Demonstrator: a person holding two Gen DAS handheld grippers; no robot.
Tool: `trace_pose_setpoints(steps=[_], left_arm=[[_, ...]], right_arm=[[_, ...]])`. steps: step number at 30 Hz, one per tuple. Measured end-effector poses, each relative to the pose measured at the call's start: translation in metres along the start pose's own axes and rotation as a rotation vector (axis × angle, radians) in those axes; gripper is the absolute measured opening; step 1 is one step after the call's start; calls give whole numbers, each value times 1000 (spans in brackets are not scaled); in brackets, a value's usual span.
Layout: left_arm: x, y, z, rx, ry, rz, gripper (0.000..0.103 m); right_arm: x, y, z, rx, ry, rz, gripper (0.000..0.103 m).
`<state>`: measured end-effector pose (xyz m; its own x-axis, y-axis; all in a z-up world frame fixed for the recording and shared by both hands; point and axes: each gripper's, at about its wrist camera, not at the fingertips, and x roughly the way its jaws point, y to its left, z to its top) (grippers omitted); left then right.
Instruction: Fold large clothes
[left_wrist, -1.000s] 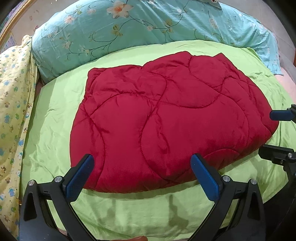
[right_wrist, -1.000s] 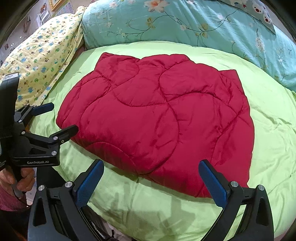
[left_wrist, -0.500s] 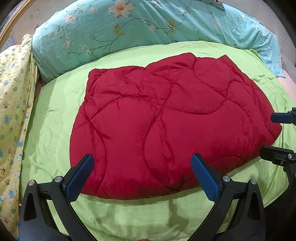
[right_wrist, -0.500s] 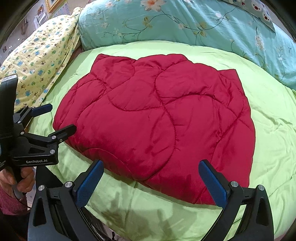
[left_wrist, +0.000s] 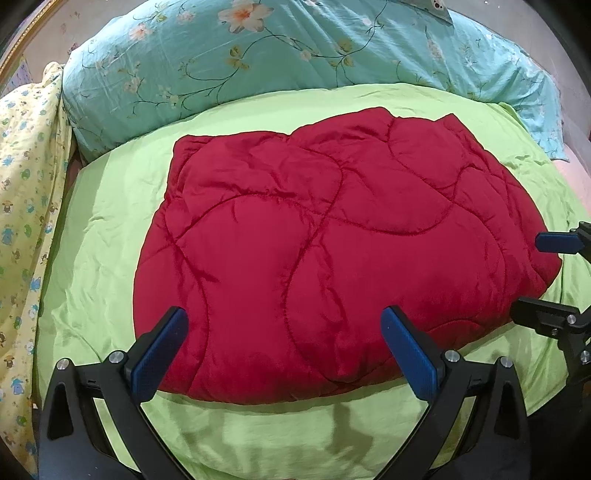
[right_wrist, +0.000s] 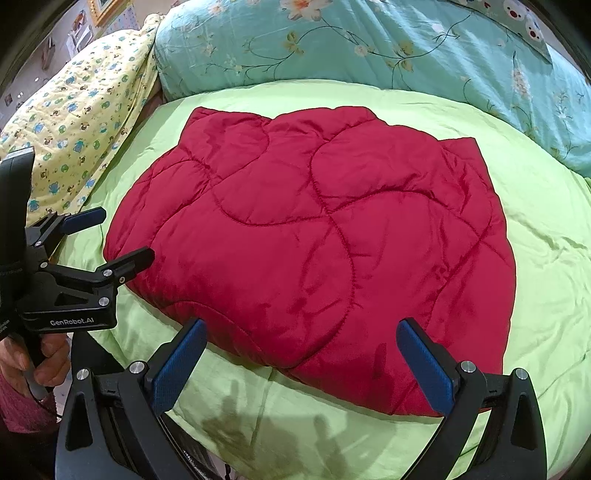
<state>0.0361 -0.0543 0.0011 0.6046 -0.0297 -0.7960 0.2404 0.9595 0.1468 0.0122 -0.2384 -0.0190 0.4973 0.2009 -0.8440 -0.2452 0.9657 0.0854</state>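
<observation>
A red quilted garment (left_wrist: 332, 251) lies folded flat on a lime green bedspread (left_wrist: 92, 229); it also shows in the right wrist view (right_wrist: 314, 251). My left gripper (left_wrist: 284, 350) is open and empty, its blue pads just above the garment's near edge. It also shows at the left of the right wrist view (right_wrist: 114, 236), by the garment's left edge. My right gripper (right_wrist: 301, 362) is open and empty over the garment's near edge. It shows at the right of the left wrist view (left_wrist: 535, 277), by the garment's right corner.
A teal floral pillow (left_wrist: 277, 59) runs along the back of the bed, also in the right wrist view (right_wrist: 369, 44). A yellow printed blanket (left_wrist: 26, 206) is heaped at the left. The green bedspread (right_wrist: 546, 229) surrounds the garment.
Both grippers have moved slightly forward toward the garment, whose near edge now sits between the pads. The garment has not moved and both grippers stay open.
</observation>
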Motion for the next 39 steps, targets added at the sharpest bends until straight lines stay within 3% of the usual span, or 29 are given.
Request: trace_pose_setpoints(steps=[39], left_arm=[[-4,-4,4,-18,-15,-5,103]], right_arm=[[-4,-7,3,19,-14,-4,103]])
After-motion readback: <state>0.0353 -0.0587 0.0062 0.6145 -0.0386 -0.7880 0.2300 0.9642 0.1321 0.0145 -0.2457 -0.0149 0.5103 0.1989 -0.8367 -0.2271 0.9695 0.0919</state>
